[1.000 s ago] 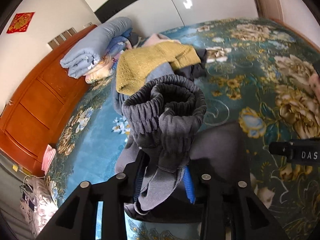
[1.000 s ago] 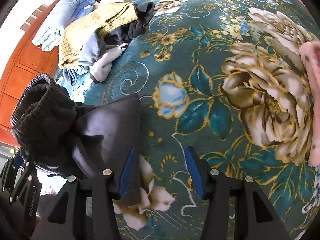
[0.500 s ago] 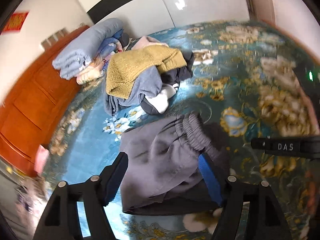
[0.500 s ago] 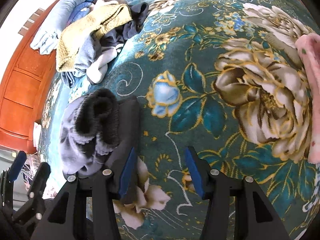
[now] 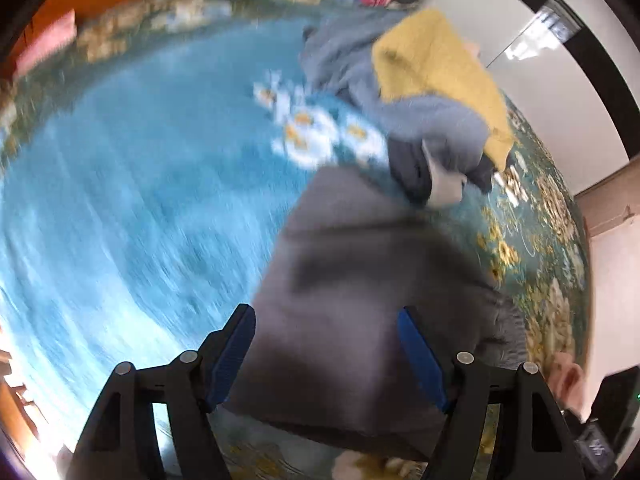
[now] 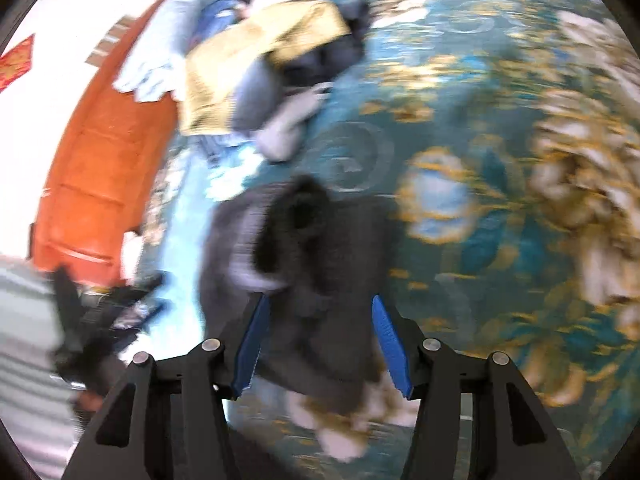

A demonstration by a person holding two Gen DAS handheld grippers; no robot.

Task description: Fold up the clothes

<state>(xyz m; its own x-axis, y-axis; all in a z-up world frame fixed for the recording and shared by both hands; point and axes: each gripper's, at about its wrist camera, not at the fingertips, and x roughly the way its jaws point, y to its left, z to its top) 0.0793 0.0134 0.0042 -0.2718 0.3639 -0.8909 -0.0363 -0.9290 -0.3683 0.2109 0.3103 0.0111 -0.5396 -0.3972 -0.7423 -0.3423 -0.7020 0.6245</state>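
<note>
Basically both claws hold nothing: left gripper [image 5: 326, 350] wide apart, right gripper [image 6: 320, 344] w/ jaws opening, over folded grey sweatpants [image 5: 372, 292] mid-bedspread [image 5: 120, 200] beside unfolded pile [image 5: 420, 92]; careless regrab could undo the fold.

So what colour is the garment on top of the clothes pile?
Mustard yellow; the garment shows best in the left wrist view, on top of the clothes pile.
</note>
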